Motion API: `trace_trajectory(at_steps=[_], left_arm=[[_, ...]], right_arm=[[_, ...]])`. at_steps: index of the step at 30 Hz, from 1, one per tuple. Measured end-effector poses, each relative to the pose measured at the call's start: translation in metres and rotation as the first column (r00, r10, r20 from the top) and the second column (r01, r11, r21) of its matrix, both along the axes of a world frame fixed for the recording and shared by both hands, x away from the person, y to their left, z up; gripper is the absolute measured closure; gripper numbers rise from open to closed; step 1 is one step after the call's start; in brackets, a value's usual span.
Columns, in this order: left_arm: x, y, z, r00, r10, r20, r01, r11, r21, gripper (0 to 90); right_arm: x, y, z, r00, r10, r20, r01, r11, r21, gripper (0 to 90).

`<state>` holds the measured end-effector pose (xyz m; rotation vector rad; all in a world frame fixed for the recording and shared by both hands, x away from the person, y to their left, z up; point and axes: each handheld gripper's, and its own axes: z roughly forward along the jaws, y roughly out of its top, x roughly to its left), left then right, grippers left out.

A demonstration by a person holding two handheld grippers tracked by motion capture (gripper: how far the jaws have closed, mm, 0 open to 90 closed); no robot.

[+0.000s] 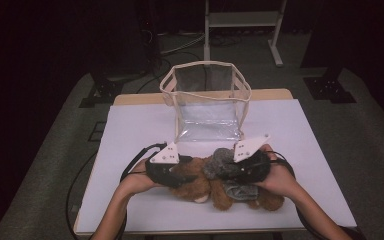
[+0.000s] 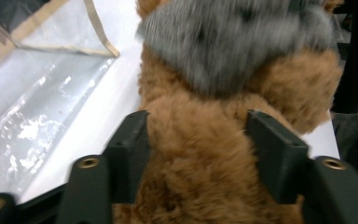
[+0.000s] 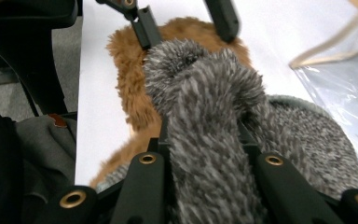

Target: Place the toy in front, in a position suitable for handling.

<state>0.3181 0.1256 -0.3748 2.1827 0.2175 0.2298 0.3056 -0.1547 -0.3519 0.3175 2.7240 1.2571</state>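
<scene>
Right now both hands meet low in the centre of the high view, over a brown plush bear point(image 1: 200, 187) lying on the white table point(image 1: 135, 130) with a grey fuzzy garment point(image 1: 222, 159) bunched on it. The left gripper point(image 1: 192, 176) has its jaws about halfway apart with the bear's brown body between them, fur bulging against both pads in the left gripper view, so it seems to pin the toy in place. The right gripper point(image 1: 219, 172) is closed tight on a fold of the grey fabric point(image 3: 205, 140), which fills the gap between its jaws in the right gripper view. Behind them, in the upper middle of the high view, a clear bag point(image 1: 207, 100) stands open and holds nothing I can see. My guess is that the garment work is mid-way: gripped, not yet settled or freed, and bagging lies ahead.
</scene>
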Motion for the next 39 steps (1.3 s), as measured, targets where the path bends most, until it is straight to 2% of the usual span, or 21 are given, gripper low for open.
trace_trajectory(at_steps=[4, 5, 6, 9, 10, 12, 15, 18, 20, 25, 27, 30, 34, 36, 37, 39], left_arm=[[0.002, 0.002, -0.002, 0.9997, 0.007, -0.022, -0.008, 0.9999, -0.010, 34.9], [0.002, 0.003, 0.000, 0.9998, -0.003, -0.020, 0.003, 1.0000, -0.002, 34.4], [0.002, 0.003, 0.000, 0.9998, -0.003, -0.020, 0.003, 1.0000, -0.002, 33.3], [-0.001, 0.012, 0.005, 0.9991, -0.024, -0.037, 0.024, 0.9994, 0.024, 30.3], [-0.002, 0.014, 0.005, 0.9985, -0.035, -0.041, 0.036, 0.9985, 0.040, 29.4], [-0.003, 0.015, 0.004, 0.9983, -0.037, -0.044, 0.039, 0.9982, 0.045, 28.7], [-0.005, 0.014, -0.002, 0.9981, -0.038, -0.049, 0.040, 0.9986, 0.033, 31.0], [-0.004, 0.012, -0.005, 0.9980, -0.039, -0.049, 0.040, 0.9988, 0.028, 32.9], [-0.002, 0.010, -0.006, 0.9982, -0.033, -0.050, 0.035, 0.9990, 0.028, 32.9], [-0.002, 0.010, -0.005, 0.9987, -0.032, -0.039, 0.034, 0.9987, 0.039, 32.7], [-0.002, 0.012, -0.006, 0.9986, -0.035, -0.039, 0.036, 0.9988, 0.033, 32.5], [-0.002, 0.011, -0.006, 0.9986, -0.040, -0.035, 0.041, 0.9986, 0.034, 32.2], [-0.003, 0.011, -0.005, 0.9984, -0.047, -0.031, 0.048, 0.9984, 0.032, 31.9], [-0.003, 0.010, -0.005, 0.9986, -0.045, -0.028, 0.046, 0.9984, 0.032, 32.0], [-0.003, 0.010, -0.006, 0.9986, -0.045, -0.028, 0.046, 0.9984, 0.033, 32.1], [-0.003, 0.009, -0.006, 0.9983, -0.052, -0.026, 0.053, 0.9979, 0.038, 32.5]], right_arm=[[-0.005, -0.023, 0.000, 0.9990, -0.045, -0.004, 0.045, 0.9986, 0.027, 72.1], [-0.009, -0.043, 0.000, 0.9965, -0.082, -0.018, 0.083, 0.9949, 0.057, 72.1], [-0.009, -0.043, 0.000, 0.9965, -0.082, -0.018, 0.083, 0.9949, 0.057, 72.1], [-0.017, -0.081, -0.009, 0.9866, -0.148, -0.069, 0.154, 0.9838, 0.092, 72.0], [-0.019, -0.088, -0.012, 0.9835, -0.162, -0.080, 0.170, 0.9808, 0.096, 72.0], [-0.022, -0.098, -0.015, 0.9792, -0.175, -0.103, 0.186, 0.9764, 0.110, 71.9], [-0.026, -0.106, -0.012, 0.9757, -0.197, -0.097, 0.206, 0.9739, 0.095, 71.9], [-0.026, -0.105, -0.009, 0.9758, -0.200, -0.089, 0.208, 0.9739, 0.092, 71.8], [-0.024, -0.091, -0.003, 0.9826, -0.177, -0.058, 0.181, 0.9809, 0.073, 71.5], [-0.019, -0.072, 0.002, 0.9907, -0.131, -0.038, 0.133, 0.9893, 0.060, 71.3], [-0.020, -0.075, 0.000, 0.9907, -0.129, -0.043, 0.131, 0.9902, 0.048, 71.4], [-0.026, -0.094, -0.008, 0.9842, -0.168, -0.056, 0.171, 0.9840, 0.052, 71.4], [-0.037, -0.127, -0.019, 0.9659, -0.236, -0.106, 0.245, 0.9659, 0.083, 71.5], [-0.039, -0.132, -0.020, 0.9625, -0.248, -0.111, 0.257, 0.9626, 0.084, 71.5], [-0.042, -0.142, -0.021, 0.9551, -0.272, -0.117, 0.283, 0.9549, 0.089, 71.3], [-0.041, -0.141, -0.017, 0.9547, -0.279, -0.105, 0.288, 0.9542, 0.082, 71.3]])
